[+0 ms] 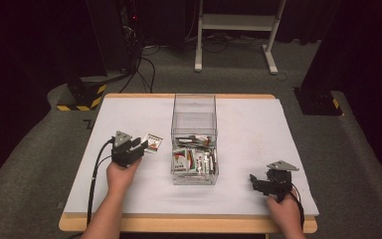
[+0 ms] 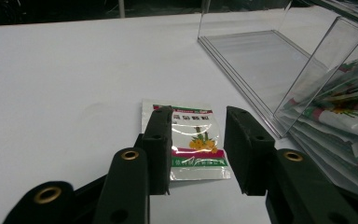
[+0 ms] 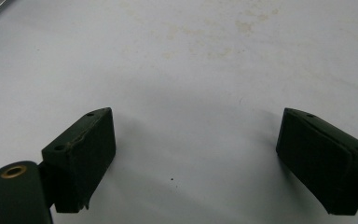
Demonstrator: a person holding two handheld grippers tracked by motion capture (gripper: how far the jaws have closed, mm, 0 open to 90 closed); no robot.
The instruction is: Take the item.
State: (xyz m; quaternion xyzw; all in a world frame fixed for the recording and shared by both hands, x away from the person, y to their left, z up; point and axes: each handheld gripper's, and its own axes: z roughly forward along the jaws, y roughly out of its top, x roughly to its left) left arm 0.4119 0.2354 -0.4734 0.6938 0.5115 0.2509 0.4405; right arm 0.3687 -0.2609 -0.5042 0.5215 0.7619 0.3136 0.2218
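High view: left hand-held gripper (image 1: 143, 145) partly hides a small flat foil sachet (image 1: 153, 142) on the white tabletop (image 1: 258, 149), just beside the clear plastic box (image 1: 194, 139); print unreadable.

Left gripper view: jaws apart, sachet (image 2: 193, 140) flat between them, unpressed; orange fruit picture, green-red bands.

Right gripper view: right hand-held gripper (image 3: 196, 161) jaws wide over bare tabletop.
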